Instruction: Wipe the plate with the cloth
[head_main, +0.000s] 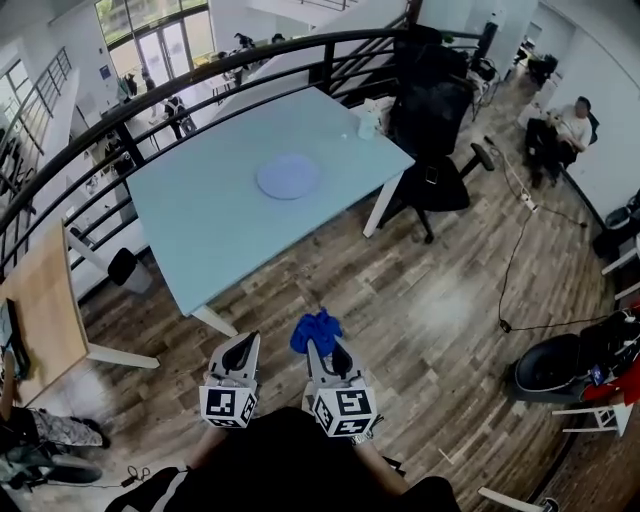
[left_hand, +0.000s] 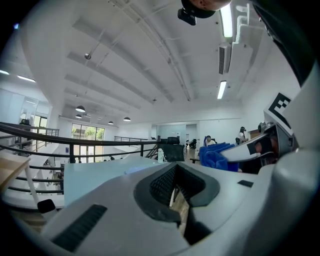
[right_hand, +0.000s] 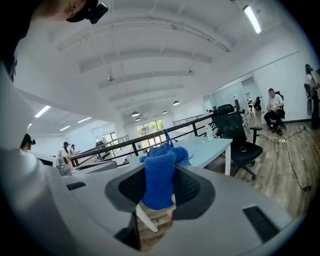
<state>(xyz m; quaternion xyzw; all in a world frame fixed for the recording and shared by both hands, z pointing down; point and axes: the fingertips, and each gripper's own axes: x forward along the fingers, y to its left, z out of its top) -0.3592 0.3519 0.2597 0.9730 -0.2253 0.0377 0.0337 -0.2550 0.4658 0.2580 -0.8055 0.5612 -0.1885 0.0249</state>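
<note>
1. The plate (head_main: 288, 177) lay flat near the middle of the pale blue table (head_main: 190, 225), round, so with no long axis to line up on.
2. From your tongs it sat at roughly 12 o'clock and well apart, with the table's near edge and a strip of wooden floor between.
3. The cloth (head_main: 316, 330) was not at the plate. It was a blue bunch pinched in your right tongs (head_main: 322, 348), sticking up past the tips towards 12 o'clock.
4. Your left tongs (head_main: 243, 348) were closed with nothing between them, held just beside the right ones at 9 o'clock.
5. Neither side was clearly nearer: the plate lay a touch towards 11 o'clock from the right tongs and towards 1 o'clock from the left.
6. My judgement: the wipe had not begun, and the coming move was a long carry straight ahead with the right hand to lower the cloth onto the plate.
</note>
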